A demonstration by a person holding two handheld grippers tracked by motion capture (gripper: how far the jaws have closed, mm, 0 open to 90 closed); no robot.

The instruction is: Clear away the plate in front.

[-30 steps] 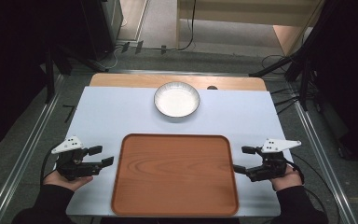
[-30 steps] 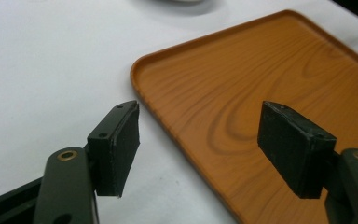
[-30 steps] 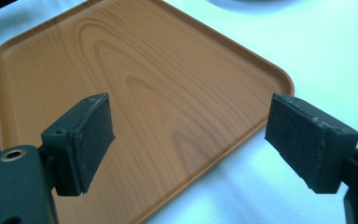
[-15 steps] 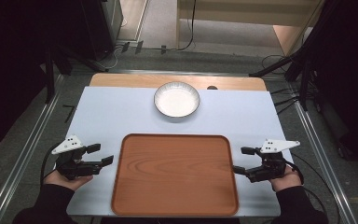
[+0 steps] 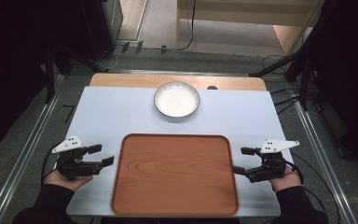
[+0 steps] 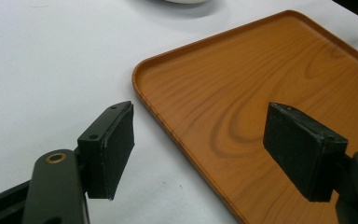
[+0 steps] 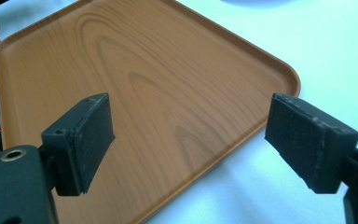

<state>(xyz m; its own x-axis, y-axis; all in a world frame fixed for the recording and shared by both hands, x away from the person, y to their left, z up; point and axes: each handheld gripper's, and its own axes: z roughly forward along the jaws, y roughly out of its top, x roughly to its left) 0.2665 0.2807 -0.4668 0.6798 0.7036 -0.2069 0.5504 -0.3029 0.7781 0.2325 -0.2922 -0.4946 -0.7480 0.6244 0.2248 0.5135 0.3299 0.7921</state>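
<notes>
The left claw [image 5: 103, 155] hovers at the tray's nine o'clock edge, its jaws having just spread wide, with nothing between them. One wooden tray [image 5: 175, 172] lies at the desk's [image 5: 107, 114] six o'clock side, its near rim almost at the desk's front edge. One white bowl [image 5: 176, 99] sits at twelve o'clock, well apart from the tray across bare desk. The right claw [image 5: 242, 160] waits at the tray's three o'clock edge, jaws wide and holding nothing.
</notes>
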